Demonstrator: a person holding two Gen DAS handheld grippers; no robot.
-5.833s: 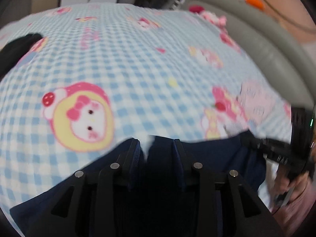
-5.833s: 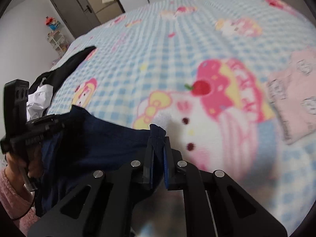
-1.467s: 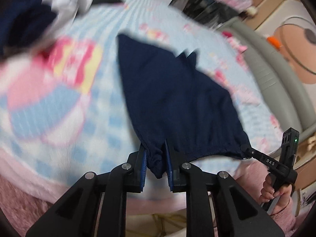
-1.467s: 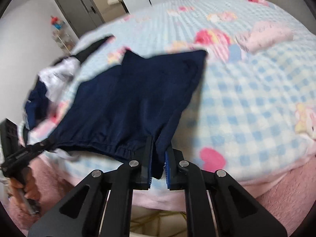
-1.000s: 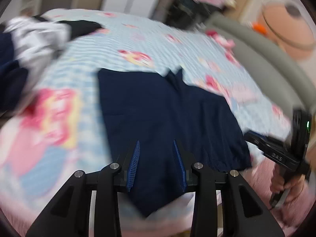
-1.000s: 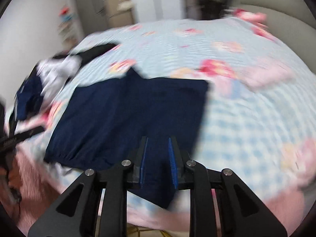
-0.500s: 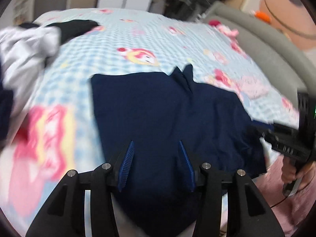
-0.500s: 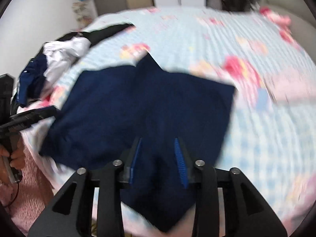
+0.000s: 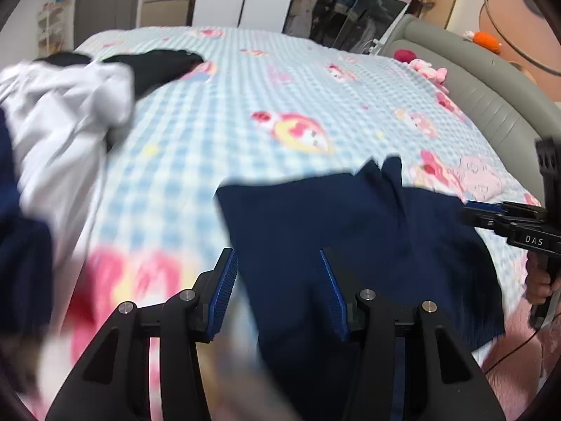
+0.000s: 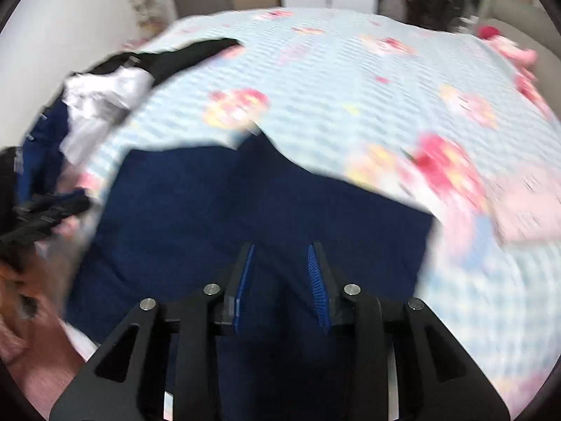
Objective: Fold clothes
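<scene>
While both our claws hang spread wide and empty above it, the navy shorts (image 9: 350, 231) lie flat on the checked bedspread (image 9: 245, 105), waistband toward us at the near edge of the bed. Our left gripper (image 9: 277, 287) sits over the left side of the shorts, the right gripper (image 10: 282, 277) over the middle. The risk, we judge, is a skewed fold: pinching only the top layer, or unequal corners, would drag the cloth crooked. The waistband overhangs the edge (a careless tug could slide the shorts off). The heaped clothes (image 9: 66, 112) lie near on the left and could snag.
</scene>
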